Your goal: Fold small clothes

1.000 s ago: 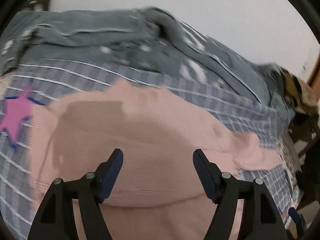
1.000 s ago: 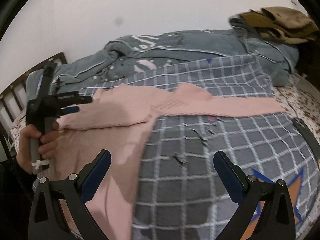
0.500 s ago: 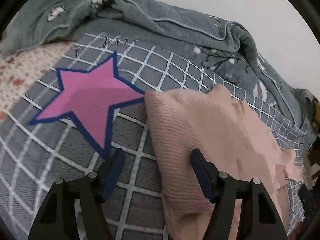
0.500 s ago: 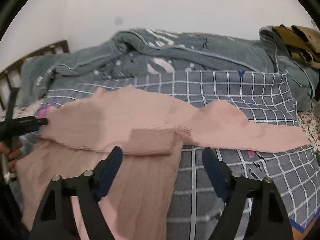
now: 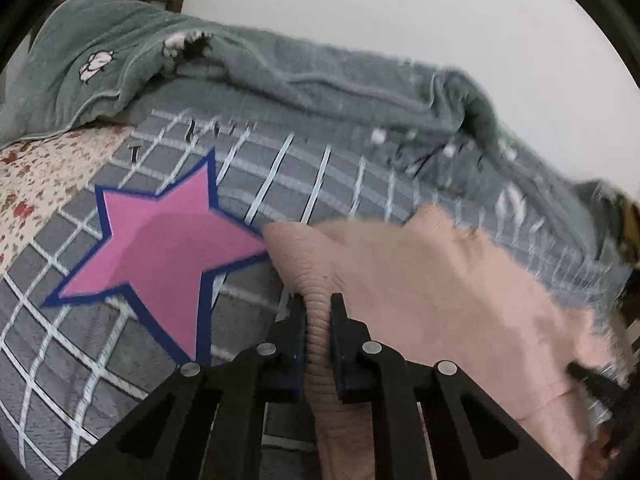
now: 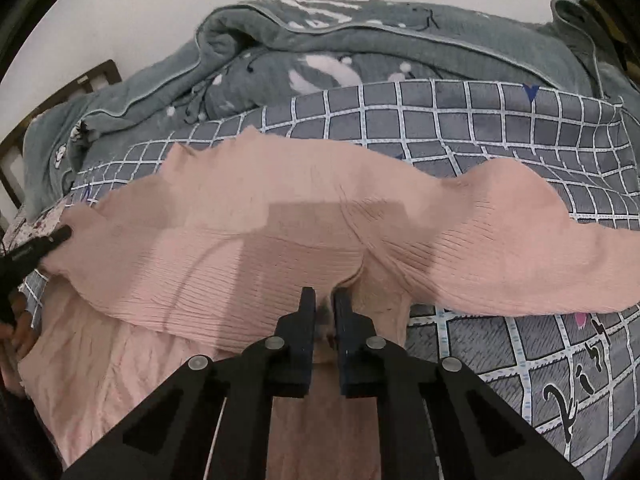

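Observation:
A pink ribbed knit sweater (image 6: 256,240) lies spread on a grey checked blanket (image 6: 500,120) on a bed. In the left wrist view my left gripper (image 5: 318,304) is shut on the sweater's (image 5: 440,280) left folded edge, beside a pink star print (image 5: 168,240). In the right wrist view my right gripper (image 6: 325,300) is shut on the sweater's fabric where the folded part meets the lower body. The left gripper shows at the far left of the right wrist view (image 6: 36,248), at the sweater's left edge. One sleeve (image 6: 540,248) stretches right.
A rumpled grey-green quilt (image 6: 360,48) is heaped along the wall behind the blanket. A floral sheet (image 5: 36,176) shows at the left. A dark wooden bed frame (image 6: 60,96) stands at the far left. Brown clothing (image 5: 628,224) lies at the right end.
Both grippers have gone from wide open to shut on the sweater. The left moved to its left edge by the star; the right moved in over the fold.

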`<state>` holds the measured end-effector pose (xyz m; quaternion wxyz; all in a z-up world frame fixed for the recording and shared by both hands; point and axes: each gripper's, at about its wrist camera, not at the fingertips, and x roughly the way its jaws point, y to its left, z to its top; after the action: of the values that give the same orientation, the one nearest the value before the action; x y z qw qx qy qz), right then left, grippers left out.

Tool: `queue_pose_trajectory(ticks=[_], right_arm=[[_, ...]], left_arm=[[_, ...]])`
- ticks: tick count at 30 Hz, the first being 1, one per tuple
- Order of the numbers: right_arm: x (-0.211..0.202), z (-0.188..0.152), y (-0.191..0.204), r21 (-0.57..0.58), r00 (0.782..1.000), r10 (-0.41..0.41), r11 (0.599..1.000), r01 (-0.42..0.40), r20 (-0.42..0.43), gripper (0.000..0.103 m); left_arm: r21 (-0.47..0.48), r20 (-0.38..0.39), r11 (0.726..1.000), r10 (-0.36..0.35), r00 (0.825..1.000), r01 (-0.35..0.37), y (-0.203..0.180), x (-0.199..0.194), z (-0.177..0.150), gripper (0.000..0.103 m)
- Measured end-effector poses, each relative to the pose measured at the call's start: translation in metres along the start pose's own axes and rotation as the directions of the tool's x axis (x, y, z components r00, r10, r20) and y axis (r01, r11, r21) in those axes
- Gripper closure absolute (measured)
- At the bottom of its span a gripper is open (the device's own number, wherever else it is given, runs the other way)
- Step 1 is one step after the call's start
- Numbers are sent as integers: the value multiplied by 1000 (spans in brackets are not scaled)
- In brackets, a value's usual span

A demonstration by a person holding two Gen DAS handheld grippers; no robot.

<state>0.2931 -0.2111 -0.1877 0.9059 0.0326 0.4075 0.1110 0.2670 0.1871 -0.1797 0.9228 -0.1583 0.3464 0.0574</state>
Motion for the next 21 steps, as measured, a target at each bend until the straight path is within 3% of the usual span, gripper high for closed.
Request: queue_pose_trajectory(ticks=[4,6,8,11,15,19,21], right_arm=[[2,-4,-8,27,1000,15,1000,-15,-15,93],[-7,-3,-12,29,1000,16,999,-16,-3,86],[-19,-5,-15,10,1000,0,1000,0,22,69],[-45,-12,-30,-8,994,-57,998,58,91,48],[-80,-18,-81,32,982,-115,993,112,149,47],[-110,-23,-144,117,964,-186,979,166,192,34],[-116,-25,-174,163,959,-210,970,180,191,32]], left_arm=[[-28,-17,1000,-5,1000,4,7,3,-2,60],[-12,-16,1000,-13,1000,12,6,2,-5,52],[22,-14,1000,-3,1000,3,1,-2,-10,41],[102,-12,993,57,998,-56,-14,-5,-19,33],[145,-11,985,93,996,-90,-22,-5,-22,29],[146,-12,985,96,995,-93,-21,-4,-21,27],[154,-15,983,104,994,-100,-22,-3,-22,26]])
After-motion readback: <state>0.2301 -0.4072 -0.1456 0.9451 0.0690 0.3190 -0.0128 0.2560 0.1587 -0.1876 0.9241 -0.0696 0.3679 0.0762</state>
